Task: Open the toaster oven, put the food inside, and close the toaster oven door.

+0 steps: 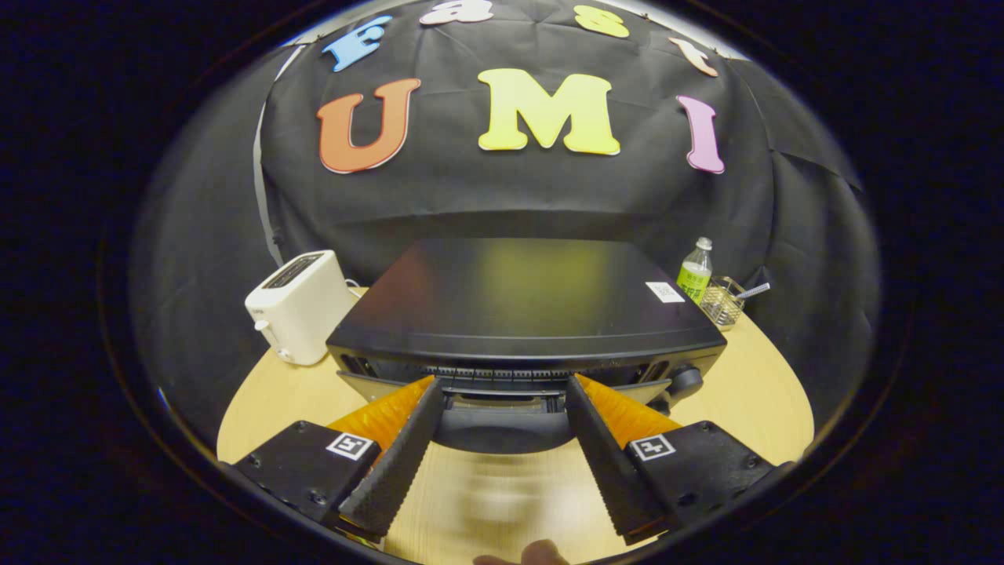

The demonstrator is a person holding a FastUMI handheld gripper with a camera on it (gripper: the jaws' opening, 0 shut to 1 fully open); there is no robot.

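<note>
A black toaster oven stands on a round wooden table, and I look down on its flat top from the front. My gripper is open, with its fingertips up against the top of the oven's front. The dark door handle lies between the two fingers, and neither finger presses on it. The door's upper edge seems to lean a little out from the oven body. A control knob shows at the oven's right front corner.
A white pop-up toaster stands left of the oven. Behind the oven's right corner are a small plastic bottle and a clear holder. Part of a hand shows at the near table edge, below the fingers.
</note>
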